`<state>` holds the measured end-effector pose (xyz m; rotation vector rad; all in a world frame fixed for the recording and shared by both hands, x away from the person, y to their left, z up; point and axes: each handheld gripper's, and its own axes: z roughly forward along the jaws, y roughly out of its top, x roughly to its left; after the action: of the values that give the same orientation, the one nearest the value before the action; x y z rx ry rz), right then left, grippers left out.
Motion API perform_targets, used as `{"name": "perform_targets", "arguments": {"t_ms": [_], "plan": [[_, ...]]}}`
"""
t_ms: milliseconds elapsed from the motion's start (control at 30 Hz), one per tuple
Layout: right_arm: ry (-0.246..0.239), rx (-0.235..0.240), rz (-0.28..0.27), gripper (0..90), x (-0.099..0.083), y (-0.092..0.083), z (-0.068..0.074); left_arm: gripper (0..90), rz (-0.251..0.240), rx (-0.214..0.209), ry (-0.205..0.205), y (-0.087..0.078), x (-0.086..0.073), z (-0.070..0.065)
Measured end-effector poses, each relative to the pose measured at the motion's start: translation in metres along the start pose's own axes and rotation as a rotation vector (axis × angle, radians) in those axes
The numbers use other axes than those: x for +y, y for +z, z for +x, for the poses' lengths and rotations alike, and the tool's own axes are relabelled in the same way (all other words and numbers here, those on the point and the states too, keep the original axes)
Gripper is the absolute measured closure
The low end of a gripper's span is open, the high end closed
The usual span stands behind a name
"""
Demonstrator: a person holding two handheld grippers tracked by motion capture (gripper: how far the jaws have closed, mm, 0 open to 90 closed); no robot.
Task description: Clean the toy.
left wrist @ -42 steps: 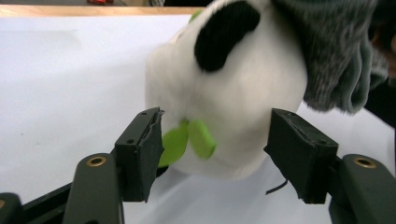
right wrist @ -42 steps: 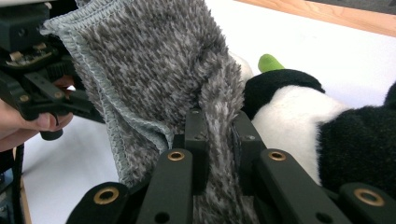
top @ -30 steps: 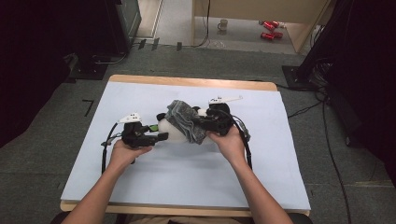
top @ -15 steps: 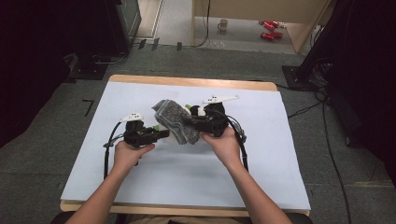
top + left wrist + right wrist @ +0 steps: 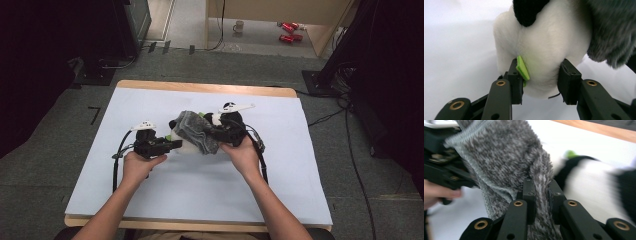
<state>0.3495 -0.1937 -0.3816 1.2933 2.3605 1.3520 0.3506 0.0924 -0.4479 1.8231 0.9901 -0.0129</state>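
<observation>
- No text, label, brand, number or sign can be read in any of the views.
- The red cans [image 5: 287, 30] on the floor beyond the bench [image 5: 150, 100] are too small and blurred for any print on them to be made out.
- The mug [image 5: 239, 26] near them shows no legible marking.
- The green tag [image 5: 522, 68] on the plush panda [image 5: 541, 55] carries no readable print.
</observation>
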Motion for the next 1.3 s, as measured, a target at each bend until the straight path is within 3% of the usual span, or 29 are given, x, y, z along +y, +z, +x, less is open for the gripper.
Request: {"name": "perform_targets", "arguments": {"t_ms": [100, 267, 700, 867, 1067, 1133, 1300], "plan": [[0.058, 0.019, -0.013, 80.9, -0.002, -0.006, -0.016, 60.6, -0.008, -0.009, 0.001, 0.000, 0.001, -0.001], [0.076, 0.007, -0.025, 80.9, -0.001, -0.016, -0.027, 60.6, -0.009, -0.006, -0.005, 0.000, 0.001, 0.002], [0.180, -0.029, -0.079, 80.5, -0.007, -0.040, -0.067, 60.6, -0.013, -0.011, -0.036, 0.000, 0.001, 0.009], [0.192, -0.038, -0.086, 80.5, -0.010, -0.042, -0.075, 60.6, -0.014, -0.015, -0.039, 0.000, 0.001, 0.009], [0.215, -0.115, -0.082, 81.2, -0.014, -0.050, -0.087, 60.7, -0.004, -0.013, -0.048, 0.000, 0.000, 0.010], [0.229, -0.114, -0.082, 81.3, -0.015, -0.053, -0.090, 60.7, -0.001, -0.012, -0.054, 0.000, 0.000, 0.011], [0.201, -0.097, -0.102, 81.8, -0.007, -0.059, -0.077, 60.7, 0.001, -0.004, -0.069, -0.001, -0.001, 0.015]]}}
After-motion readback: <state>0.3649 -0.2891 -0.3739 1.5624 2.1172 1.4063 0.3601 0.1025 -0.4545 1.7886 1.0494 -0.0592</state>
